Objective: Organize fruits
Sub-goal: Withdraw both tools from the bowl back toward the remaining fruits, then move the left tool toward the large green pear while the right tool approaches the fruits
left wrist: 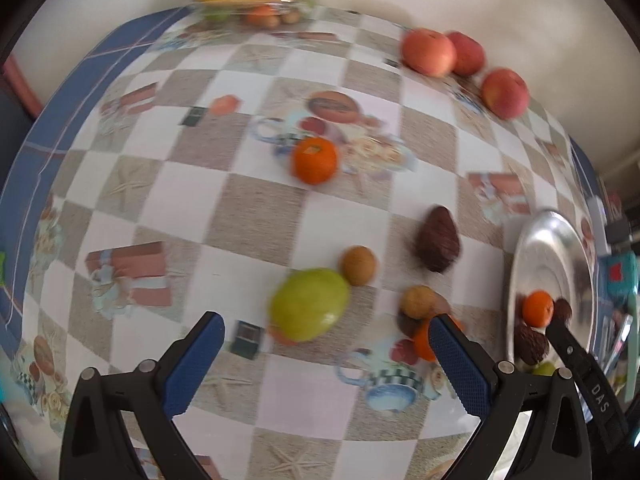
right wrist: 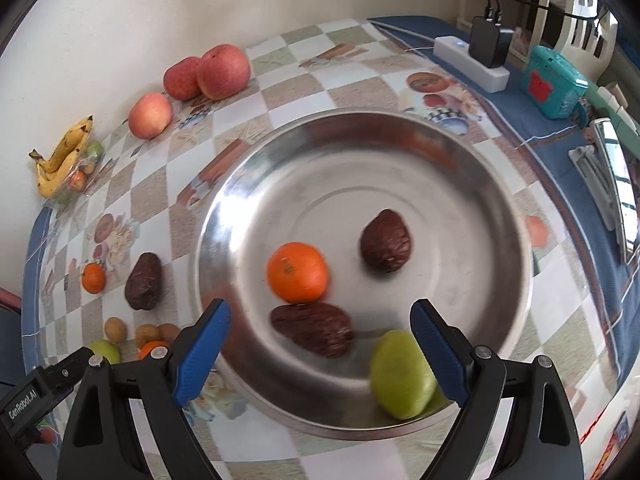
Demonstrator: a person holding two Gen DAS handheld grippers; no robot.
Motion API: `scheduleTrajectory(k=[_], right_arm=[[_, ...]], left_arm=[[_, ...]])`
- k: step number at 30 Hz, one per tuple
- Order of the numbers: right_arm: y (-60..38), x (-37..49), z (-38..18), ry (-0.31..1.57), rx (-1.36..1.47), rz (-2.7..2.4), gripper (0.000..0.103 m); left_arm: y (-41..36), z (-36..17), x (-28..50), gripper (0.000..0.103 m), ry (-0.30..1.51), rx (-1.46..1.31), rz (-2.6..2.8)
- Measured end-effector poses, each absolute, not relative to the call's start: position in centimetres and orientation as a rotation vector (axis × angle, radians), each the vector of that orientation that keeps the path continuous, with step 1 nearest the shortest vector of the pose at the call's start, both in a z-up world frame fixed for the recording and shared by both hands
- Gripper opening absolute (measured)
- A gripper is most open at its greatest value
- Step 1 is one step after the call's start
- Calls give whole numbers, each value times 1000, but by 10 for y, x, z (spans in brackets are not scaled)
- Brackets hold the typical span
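Observation:
In the left wrist view my left gripper (left wrist: 326,322) is open low over the checked tablecloth, with a green fruit (left wrist: 310,304) just ahead between its fingertips, untouched. Nearby lie two small brown fruits (left wrist: 358,265), a dark brown fruit (left wrist: 438,240) and an orange (left wrist: 315,160). In the right wrist view my right gripper (right wrist: 320,308) hangs open and empty over the steel plate (right wrist: 360,128). The plate holds an orange (right wrist: 297,272), two dark brown fruits (right wrist: 386,240) and a green fruit (right wrist: 402,374).
Three red apples (right wrist: 223,72) and a bunch of bananas (right wrist: 64,156) on a clear bag of fruit sit along the back wall. A white power strip (right wrist: 472,62) with a black charger and a teal box (right wrist: 556,80) stand at the table's right edge.

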State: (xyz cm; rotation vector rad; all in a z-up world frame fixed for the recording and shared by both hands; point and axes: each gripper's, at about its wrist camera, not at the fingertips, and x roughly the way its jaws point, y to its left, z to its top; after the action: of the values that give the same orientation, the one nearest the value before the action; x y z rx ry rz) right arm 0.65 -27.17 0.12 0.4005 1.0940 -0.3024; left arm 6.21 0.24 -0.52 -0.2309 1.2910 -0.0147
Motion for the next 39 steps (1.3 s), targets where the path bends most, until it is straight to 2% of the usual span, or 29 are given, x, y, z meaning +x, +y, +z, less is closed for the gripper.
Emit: scheduleTrajectory(k=[10, 17, 29, 39], right_arm=[[-226, 23, 5, 1108, 346, -209, 91], [-189, 32, 4, 1129, 283, -137, 91], [-143, 39, -9, 1189, 181, -28, 91], [-138, 42, -31, 1268, 151, -15, 92]], left_arm=[[65, -4, 69, 103, 1267, -358, 112], [83, -5, 72, 103, 1265, -390, 138], [59, -21, 77, 103, 1345, -386, 30], [22, -47, 83, 103, 1431, -250, -39]])
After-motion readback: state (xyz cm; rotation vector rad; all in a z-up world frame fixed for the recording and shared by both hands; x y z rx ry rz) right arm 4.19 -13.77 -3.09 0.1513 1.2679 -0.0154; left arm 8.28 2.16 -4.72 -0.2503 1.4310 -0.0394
